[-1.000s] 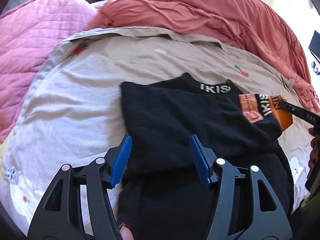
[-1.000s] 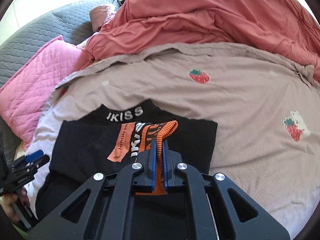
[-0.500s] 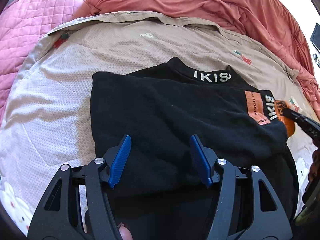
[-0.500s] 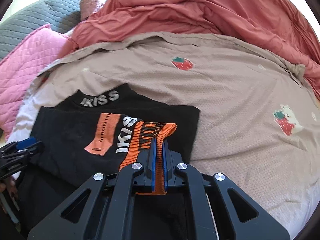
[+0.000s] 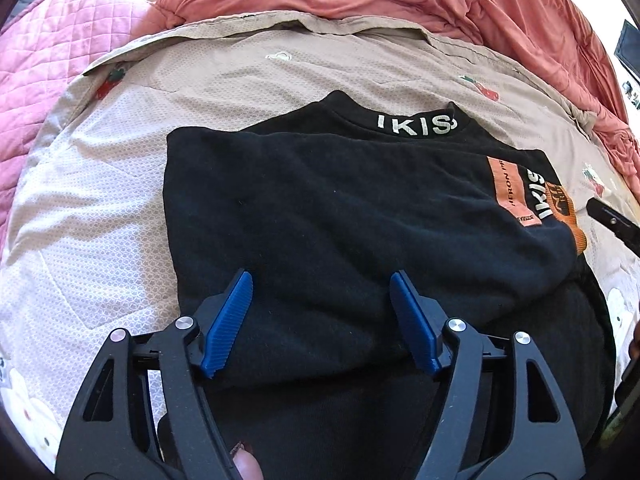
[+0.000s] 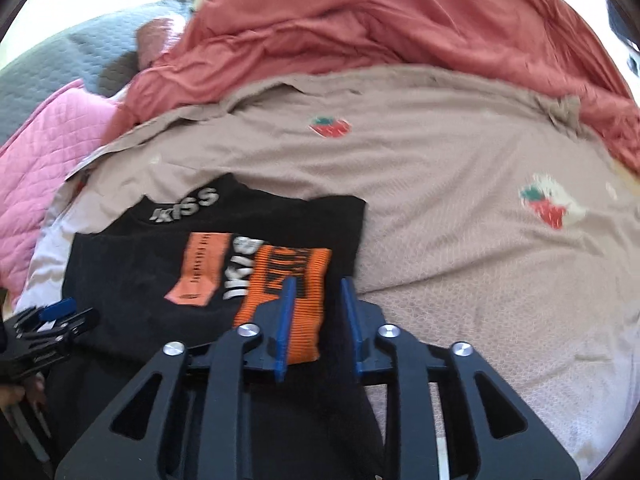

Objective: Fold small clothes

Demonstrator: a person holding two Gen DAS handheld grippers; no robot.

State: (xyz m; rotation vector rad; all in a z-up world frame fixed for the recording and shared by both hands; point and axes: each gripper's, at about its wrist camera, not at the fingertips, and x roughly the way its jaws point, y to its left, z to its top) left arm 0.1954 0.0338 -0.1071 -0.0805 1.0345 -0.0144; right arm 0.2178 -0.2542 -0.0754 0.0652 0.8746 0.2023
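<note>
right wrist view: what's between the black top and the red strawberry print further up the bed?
Only bare beige bedsheet lies between the black top and the strawberry print, seen in the right wrist view.

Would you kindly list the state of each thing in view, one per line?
Black sweater: folded, flat on the bedsheet.
Orange cuff: lying on the sweater, released.
Left gripper: open, jaws opening, over the sweater.
Right gripper: jaws opening around the cuff.
Red blanket: rumpled.
</note>
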